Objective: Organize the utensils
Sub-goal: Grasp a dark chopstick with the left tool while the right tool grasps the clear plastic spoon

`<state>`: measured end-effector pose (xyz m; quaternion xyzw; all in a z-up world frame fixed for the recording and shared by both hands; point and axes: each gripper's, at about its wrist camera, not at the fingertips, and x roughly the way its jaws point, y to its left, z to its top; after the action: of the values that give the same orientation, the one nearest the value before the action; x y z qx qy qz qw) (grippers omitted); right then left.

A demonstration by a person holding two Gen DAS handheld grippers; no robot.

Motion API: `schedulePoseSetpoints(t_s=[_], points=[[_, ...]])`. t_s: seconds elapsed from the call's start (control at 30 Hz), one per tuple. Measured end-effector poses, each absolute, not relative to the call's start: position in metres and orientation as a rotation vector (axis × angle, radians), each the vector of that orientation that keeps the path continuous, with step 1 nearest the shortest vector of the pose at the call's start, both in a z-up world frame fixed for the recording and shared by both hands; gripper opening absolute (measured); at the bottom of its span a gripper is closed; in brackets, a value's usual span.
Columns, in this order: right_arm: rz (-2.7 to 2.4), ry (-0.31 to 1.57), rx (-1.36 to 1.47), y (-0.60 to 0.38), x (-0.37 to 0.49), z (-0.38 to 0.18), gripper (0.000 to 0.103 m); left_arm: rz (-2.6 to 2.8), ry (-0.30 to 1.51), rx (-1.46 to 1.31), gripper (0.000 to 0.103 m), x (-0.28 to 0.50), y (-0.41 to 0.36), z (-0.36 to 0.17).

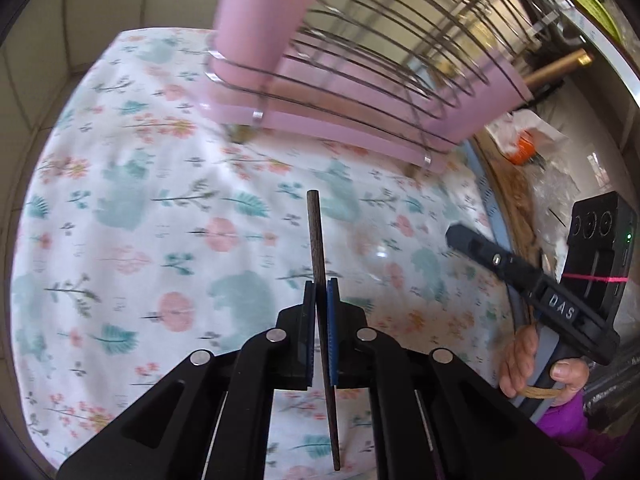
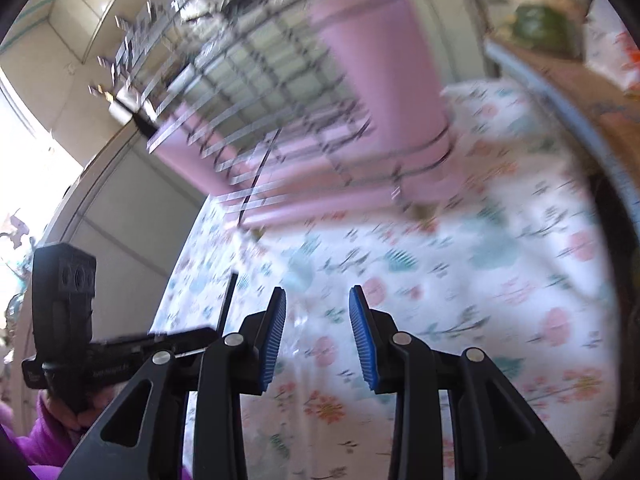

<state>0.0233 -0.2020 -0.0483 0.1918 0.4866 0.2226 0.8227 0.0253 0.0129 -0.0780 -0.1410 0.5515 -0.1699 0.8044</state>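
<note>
Chopstick: a thin dark brown stick [image 1: 320, 280], square-cut at its far end, held above the flowered cloth; it runs from below the jaws up past their tips and points toward the rack. In the right wrist view a short length of it [image 2: 227, 304] rises behind the left tool.
Left gripper: [image 1: 321, 292] jaws closed almost fully together, the blue pads pressing on the chopstick from both sides, at about the middle of its length.
Right gripper: [image 2: 317, 300] jaws stand partly apart with nothing between the blue ribbed pads; only the cloth shows through the gap. In the left wrist view it sits at the right edge, a hand [image 1: 540, 364] wrapped round its handle, a purple sleeve [image 1: 576, 432] below.
Left hand: [image 2: 70, 408] grips the left tool at the lower left of the right wrist view, in a purple sleeve too.
Rack: a wire dish rack [image 1: 400, 60] on a pink tray, standing on the cloth beyond the chopstick, well apart from it.
Pink holder: a tall pink cup [image 1: 264, 12] fixed at the near corner of the rack; its inside is hidden.
Tabletop: covered by a white cloth [image 1: 140, 208] printed with pink flowers and teal leaves.
Right side: an orange item in clear wrapping [image 1: 524, 148] beside the rack; blurred.
Picture quality: the right wrist view is smeared.
</note>
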Motion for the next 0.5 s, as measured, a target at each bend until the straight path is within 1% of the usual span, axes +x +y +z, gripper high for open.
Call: schedulePoseSetpoints(t_s=[0.07,0.27,0.37,0.4,0.43,0.5], points=[[0.504,1.084,0.391,-0.189,0.03,-0.056,0.033,-0.337,1.174,-0.294,0.004,0.026,0.02,-0.079],[0.504,1.145,0.312,-0.164,0.046,-0.072,0.032,-0.3,1.159,-0.265,0.004,0.025,0.034,-0.082],[0.503,1.152,0.278,-0.155,0.048,-0.079,0.028,-0.289,1.172,-0.266,0.005,0.029,0.037,-0.087],[0.497,1.145,0.266,-0.153,0.047,-0.08,0.023,-0.286,1.177,-0.269,0.005,0.029,0.036,-0.089],[0.493,1.14,0.25,-0.152,0.047,-0.081,0.01,-0.282,1.182,-0.271,0.005,0.03,0.037,-0.091],[0.491,1.127,0.243,-0.151,0.045,-0.081,0.004,-0.28,1.19,-0.273,0.004,0.031,0.038,-0.093]])
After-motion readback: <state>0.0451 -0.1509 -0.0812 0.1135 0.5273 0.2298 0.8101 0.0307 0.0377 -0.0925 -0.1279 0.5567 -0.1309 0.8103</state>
